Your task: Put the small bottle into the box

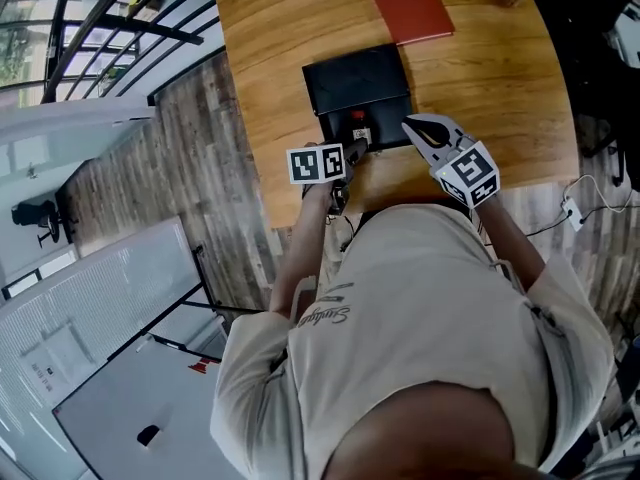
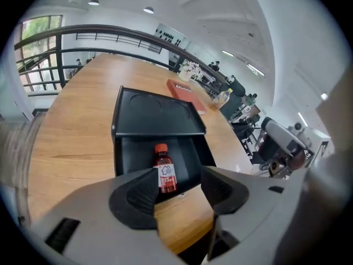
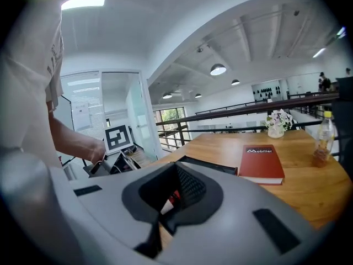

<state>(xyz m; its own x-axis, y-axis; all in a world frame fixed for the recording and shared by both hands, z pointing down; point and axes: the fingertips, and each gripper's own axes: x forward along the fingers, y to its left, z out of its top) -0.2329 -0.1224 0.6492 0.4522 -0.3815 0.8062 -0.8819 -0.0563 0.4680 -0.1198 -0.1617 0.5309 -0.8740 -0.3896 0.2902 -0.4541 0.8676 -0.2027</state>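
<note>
Wooden tabletop [image 1: 260, 68]: small bottle [image 2: 164, 173] lies inside box [image 2: 157, 115]. Left gripper [image 2: 179, 175] jaws wide, empty; right gripper [image 3: 159, 221] jaws together, empty. Placement appears complete; next, probably withdrawal.

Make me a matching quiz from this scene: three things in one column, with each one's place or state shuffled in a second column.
Things:
1. small bottle
2. red book
3. left hand-held gripper

Place or state:
A. jaws apart, nothing gripped
B. inside the black box
C. flat on the table, beyond the box

Pairs: 1-B, 2-C, 3-A.
</note>
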